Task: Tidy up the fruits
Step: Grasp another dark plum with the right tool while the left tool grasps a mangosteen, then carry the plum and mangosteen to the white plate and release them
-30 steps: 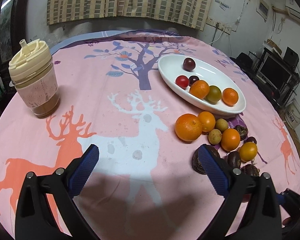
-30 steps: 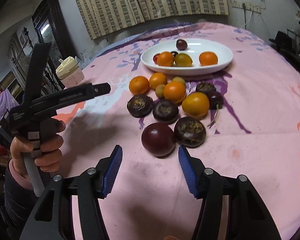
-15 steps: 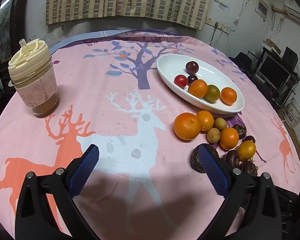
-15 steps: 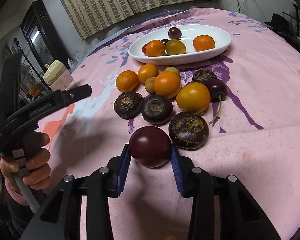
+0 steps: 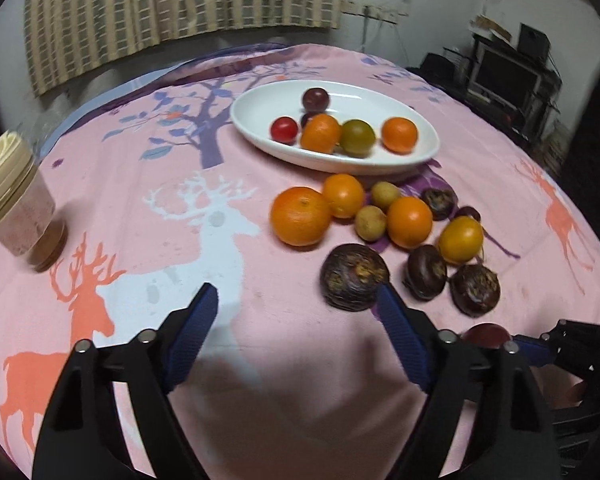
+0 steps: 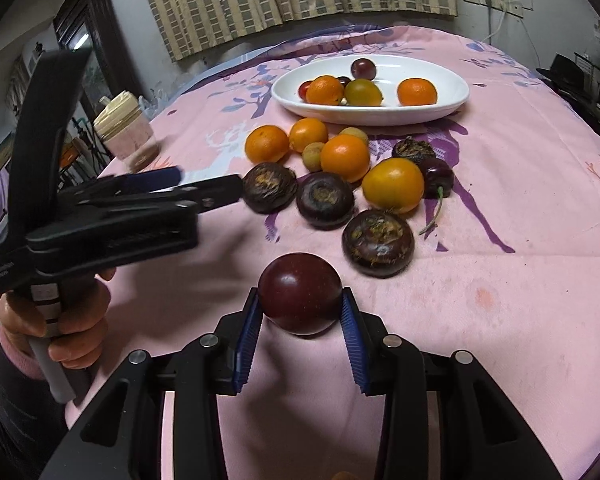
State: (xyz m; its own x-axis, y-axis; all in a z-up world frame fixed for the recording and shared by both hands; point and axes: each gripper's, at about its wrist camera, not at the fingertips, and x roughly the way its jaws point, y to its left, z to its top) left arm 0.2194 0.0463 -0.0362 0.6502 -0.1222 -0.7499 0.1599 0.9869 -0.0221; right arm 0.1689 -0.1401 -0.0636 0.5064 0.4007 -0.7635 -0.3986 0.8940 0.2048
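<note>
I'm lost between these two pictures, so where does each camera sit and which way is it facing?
Left wrist: on the left gripper, facing down over the table at the white dish; its empty fingers show.
Right wrist: on the right gripper, shut on a dark plum; the left hand shows.
Shared: dish, loose fruit, jar.

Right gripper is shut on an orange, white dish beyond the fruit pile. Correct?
Not an orange: the right gripper is shut on a dark purple plum, as the right wrist view shows. The white dish does sit beyond the fruit pile.
</note>
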